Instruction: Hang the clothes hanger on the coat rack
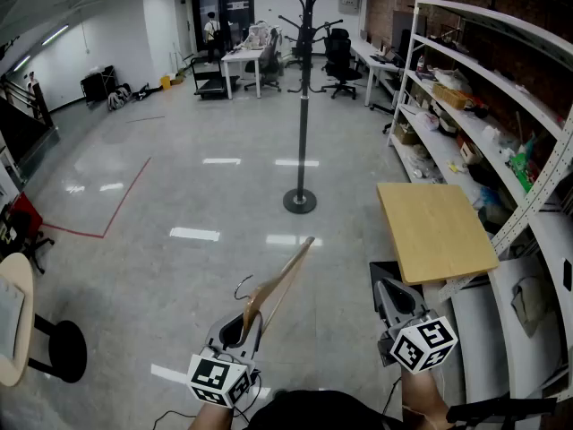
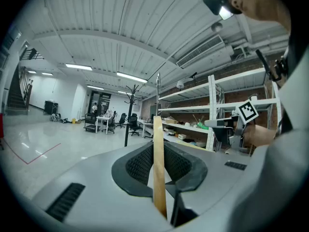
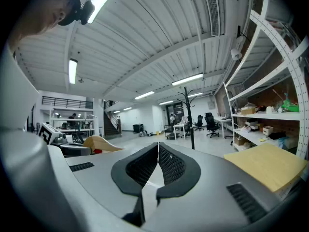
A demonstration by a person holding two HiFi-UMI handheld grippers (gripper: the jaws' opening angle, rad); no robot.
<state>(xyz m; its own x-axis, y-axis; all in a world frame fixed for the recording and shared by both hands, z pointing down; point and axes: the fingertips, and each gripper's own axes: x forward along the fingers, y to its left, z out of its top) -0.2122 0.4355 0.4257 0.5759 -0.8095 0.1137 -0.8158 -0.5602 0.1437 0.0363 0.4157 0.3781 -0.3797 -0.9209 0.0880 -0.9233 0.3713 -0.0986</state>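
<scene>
The left gripper (image 1: 240,328) has its fingers clamped on the wooden clothes hanger (image 1: 280,287), one arm jutting forward past the fingers and the wire hook curling just to their left. The coat rack (image 1: 303,106) stands well ahead of the fingers, so the walk-up wants a level wrist (no swinging), then a lift to drop the hook over a peg. The right gripper (image 1: 394,310) hangs low alongside, fingers together on nothing.

Your curved tan wooden clothes hanger (image 1: 285,276) looks smooth and matt; at twelve o'clock, the grey floor (image 1: 179,141) shines glossy.
</scene>
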